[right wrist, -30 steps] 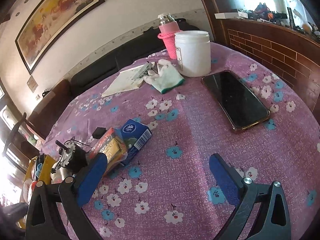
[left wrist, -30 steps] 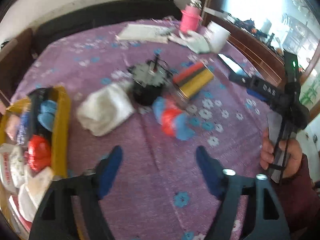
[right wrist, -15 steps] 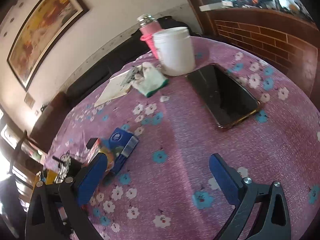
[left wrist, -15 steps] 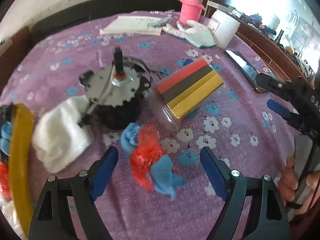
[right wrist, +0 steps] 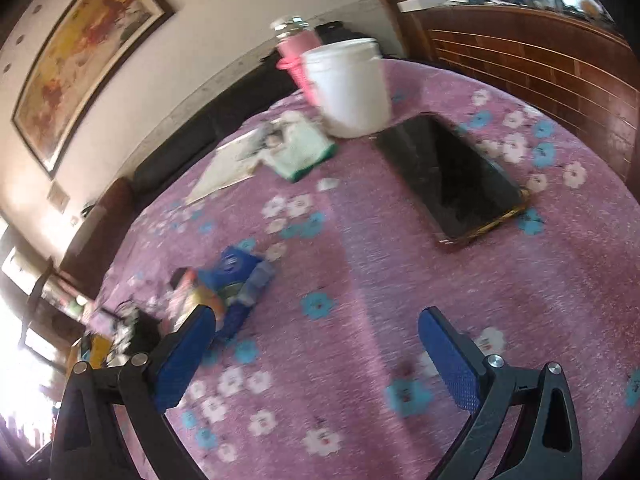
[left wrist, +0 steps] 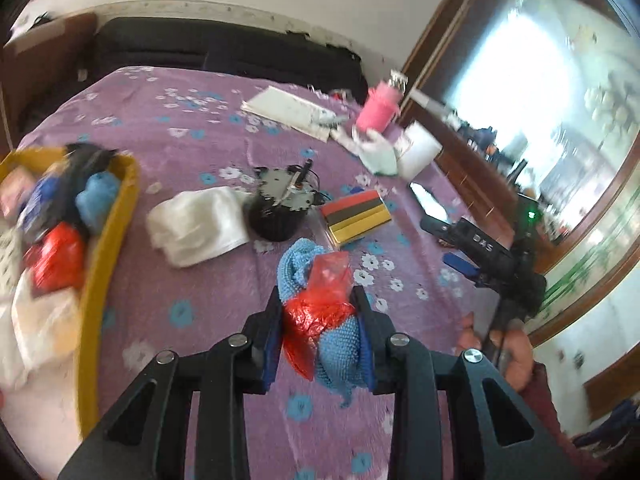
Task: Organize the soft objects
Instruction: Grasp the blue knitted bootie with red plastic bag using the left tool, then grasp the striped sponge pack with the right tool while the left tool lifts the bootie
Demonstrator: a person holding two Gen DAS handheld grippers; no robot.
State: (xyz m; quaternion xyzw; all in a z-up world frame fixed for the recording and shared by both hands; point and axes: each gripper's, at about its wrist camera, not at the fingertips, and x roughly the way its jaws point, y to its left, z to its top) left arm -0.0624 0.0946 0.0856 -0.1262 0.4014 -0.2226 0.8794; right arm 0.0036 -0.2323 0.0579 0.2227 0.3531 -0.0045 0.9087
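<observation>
My left gripper (left wrist: pixel 318 300) is shut on a blue knitted cloth with a red plastic bag (left wrist: pixel 320 304) and holds it above the purple flowered tablecloth. A folded white towel (left wrist: pixel 198 230) lies on the table to the left of it. A yellow basket (left wrist: pixel 116 240) at the left edge holds several soft items, among them a blue cloth and a red bag. My right gripper (right wrist: pixel 316 344) is open and empty over the tablecloth; it also shows in the left wrist view (left wrist: pixel 460 246), at the right.
A black motor with a toothed metal disc (left wrist: pixel 280 208) and a pack of coloured sponges (left wrist: pixel 356 220) lie mid-table. A phone (right wrist: pixel 448 176), a white tub (right wrist: pixel 348 88), a pink bottle (right wrist: pixel 292 56), a glove (right wrist: pixel 304 152) and a booklet (right wrist: pixel 228 168) lie at the far side.
My left gripper has closed on the blue cloth with the red bag and lifted it off the table. The right gripper has stayed open and shifted a little.
</observation>
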